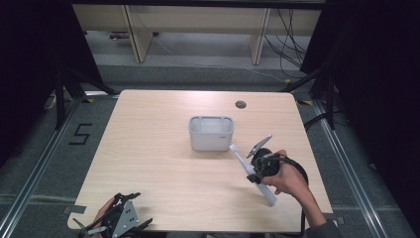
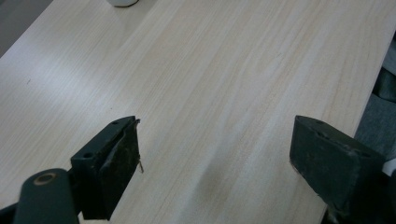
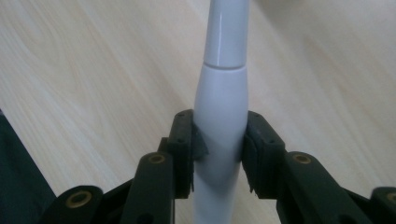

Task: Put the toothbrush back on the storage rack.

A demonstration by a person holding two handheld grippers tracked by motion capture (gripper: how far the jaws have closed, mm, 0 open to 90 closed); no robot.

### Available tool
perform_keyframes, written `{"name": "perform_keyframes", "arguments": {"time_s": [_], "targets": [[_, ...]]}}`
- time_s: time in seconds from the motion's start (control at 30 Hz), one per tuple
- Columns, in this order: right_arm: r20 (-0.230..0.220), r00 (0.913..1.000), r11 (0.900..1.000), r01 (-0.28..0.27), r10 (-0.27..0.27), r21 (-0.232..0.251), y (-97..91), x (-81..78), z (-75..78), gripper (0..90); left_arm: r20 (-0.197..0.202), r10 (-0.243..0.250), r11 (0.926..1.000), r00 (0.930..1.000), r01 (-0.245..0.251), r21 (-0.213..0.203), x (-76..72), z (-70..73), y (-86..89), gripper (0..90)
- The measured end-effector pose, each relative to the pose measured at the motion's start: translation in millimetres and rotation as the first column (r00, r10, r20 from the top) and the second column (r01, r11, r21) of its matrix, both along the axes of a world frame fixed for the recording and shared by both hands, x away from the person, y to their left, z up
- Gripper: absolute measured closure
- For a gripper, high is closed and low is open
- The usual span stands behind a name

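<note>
Right of grey holder (image 1: 211,133): right gripper (image 1: 258,171) jaws clamp white toothbrush (image 1: 250,171), long axis aimed toward holder; left gripper (image 1: 116,218) jaws wide, empty.

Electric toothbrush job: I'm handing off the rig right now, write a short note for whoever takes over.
Right claw: shut on the white electric toothbrush, pads clamped on its handle, brush tilted with its head toward the holder.
Left claw: open, nothing in it, at the near left corner of the table.
White holder: upright at mid table, top open, just beyond the brush tip.
Done: toothbrush gripped.
Left: probably carry it over the holder and set it inside, then release. The holder's inside is hard to see.
</note>
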State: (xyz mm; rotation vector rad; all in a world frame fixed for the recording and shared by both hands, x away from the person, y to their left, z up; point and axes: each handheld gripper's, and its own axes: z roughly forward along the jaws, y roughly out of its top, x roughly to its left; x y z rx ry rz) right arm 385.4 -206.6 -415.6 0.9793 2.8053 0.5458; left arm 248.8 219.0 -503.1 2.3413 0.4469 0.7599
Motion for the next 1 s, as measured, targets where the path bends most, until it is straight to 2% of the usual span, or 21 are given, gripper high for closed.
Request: {"name": "perform_keyframes", "arguments": {"time_s": [0.1, 0.13, 0.17, 0.23, 0.27, 0.33, 0.37, 0.4, 0.43, 0.5, 0.53, 0.57, 0.63, 0.7, 0.73, 0.8, 0.83, 0.9, 0.93, 0.97, 1.0], "targets": [[0.041, 0.9986, 0.9951, 0.031, -0.035, 0.094, -10.1, -3.2, 12.0, 67.2, 0.019, 0.011, 0.9999, 0.9997, -0.011, -0.004, -0.3, -1.4, -0.8, 15.4], [0.056, 0.9970, 0.9873, 0.045, -0.054, 0.152, -15.5, -4.1, 18.4, 67.2, 0.004, 0.005, 1.0000, 1.0000, -0.005, -0.004, -0.1, -1.0, -0.4, 15.5], [0.056, 0.9970, 0.9873, 0.045, -0.054, 0.152, -15.5, -4.1, 18.4, 67.2, 0.004, 0.005, 1.0000, 1.0000, -0.005, -0.004, -0.1, -1.0, -0.4, 15.4], [0.137, 0.9886, 0.9756, 0.032, -0.063, 0.217, -21.7, -2.9, 22.4, 67.2, 0.002, 0.007, 1.0000, 1.0000, -0.007, -0.001, 0.3, -0.7, 0.0, 15.5], [0.137, 0.9886, 0.9756, 0.032, -0.063, 0.217, -21.7, -2.9, 22.4, 67.2, 0.020, 0.016, 0.9999, 0.9997, -0.016, -0.005, -0.1, -1.5, -0.3, 15.5], [0.158, 0.9847, 0.9613, 0.028, -0.073, 0.274, -23.8, -1.9, 26.1, 67.2, -0.007, -0.004, 0.9998, 1.0000, 0.004, 0.021, 0.3, 1.8, 1.7, 15.5], [0.158, 0.9847, 0.9613, 0.028, -0.073, 0.274, -23.8, -1.9, 26.1, 67.2, -0.007, -0.004, 0.9998, 1.0000, 0.004, 0.021, 0.3, 1.8, 1.7, 15.5], [0.177, 0.9798, 0.9509, 0.035, -0.093, 0.308, -23.5, -1.2, 27.5, 67.2, -0.004, 0.007, 0.9997, 1.0000, -0.007, -0.023, -0.1, -0.6, 0.3, 15.5], [0.177, 0.9798, 0.9509, 0.035, -0.093, 0.308, -23.5, -1.2, 27.5, 67.2, -0.005, 0.008, 0.9993, 1.0000, -0.008, -0.036, -0.2, -1.2, 0.0, 15.5], [0.176, 0.9796, 0.9417, 0.032, -0.096, 0.335, -23.1, 1.6, 28.3, 67.2, -0.007, 0.003, 0.9998, 1.0000, -0.003, -0.020, -0.1, -0.3, 0.5, 15.4], [0.209, 0.9718, 0.9264, 0.024, -0.109, 0.376, -21.6, 3.8, 25.6, 67.2, -0.007, -0.004, 0.9998, 1.0000, 0.005, 0.021, 0.2, 1.8, 1.7, 15.4], [0.195, 0.9728, 0.9151, 0.037, -0.125, 0.401, -21.5, 5.8, 26.4, 67.1, -0.008, -0.005, 0.9998, 1.0000, 0.005, 0.021, 0.2, 1.8, 1.8, 15.4], [0.217, 0.9679, 0.9080, 0.025, -0.126, 0.418, -21.4, 8.4, 25.6, 67.2, -0.005, 0.006, 1.0000, 1.0000, -0.006, -0.007, 0.3, -0.4, 0.5, 15.4], [0.214, 0.9691, 0.8997, 0.017, -0.122, 0.436, -19.5, 11.0, 25.2, 67.1, 0.004, 0.003, 0.9999, 1.0000, -0.003, 0.010, -0.1, 0.1, 0.9, 15.5], [0.232, 0.9633, 0.8971, 0.019, -0.135, 0.441, -17.8, 11.4, 25.2, 67.2, 0.005, 0.006, 1.0000, 1.0000, -0.006, 0.004, -0.2, -0.2, 0.8, 15.4], [0.219, 0.9654, 0.8894, 0.028, -0.142, 0.456, -14.8, 13.7, 25.1, 67.2, -0.004, 0.009, 0.9997, 1.0000, -0.009, -0.021, 0.2, -1.1, 0.0, 15.4], [0.252, 0.9577, 0.8917, 0.009, -0.138, 0.453, -14.2, 16.0, 25.3, 67.2, -0.008, -0.003, 0.9999, 1.0000, 0.003, 0.012, 0.2, 1.0, 1.3, 15.5], [0.225, 0.9638, 0.8751, 0.017, -0.143, 0.484, -10.0, 17.6, 25.4, 67.2, -0.007, -0.005, 0.9998, 1.0000, 0.005, 0.021, 0.2, 1.7, 1.9, 15.4], [0.232, 0.9610, 0.8764, 0.021, -0.150, 0.481, -7.6, 20.4, 26.9, 67.2, -0.005, 0.007, 0.9997, 1.0000, -0.007, -0.024, 0.1, -0.9, 0.3, 15.5], [0.232, 0.9610, 0.8764, 0.021, -0.150, 0.481, -7.6, 20.4, 26.9, 67.2, -0.006, 0.001, 1.0000, 1.0000, -0.001, -0.001, 0.1, 0.4, 1.1, 15.5], [0.233, 0.9614, 0.8717, 0.013, -0.146, 0.490, -6.1, 22.0, 27.7, 67.2, 0.008, 0.013, 0.9995, 0.9999, -0.013, -0.029, -0.2, -1.6, -0.2, 15.4]]}}
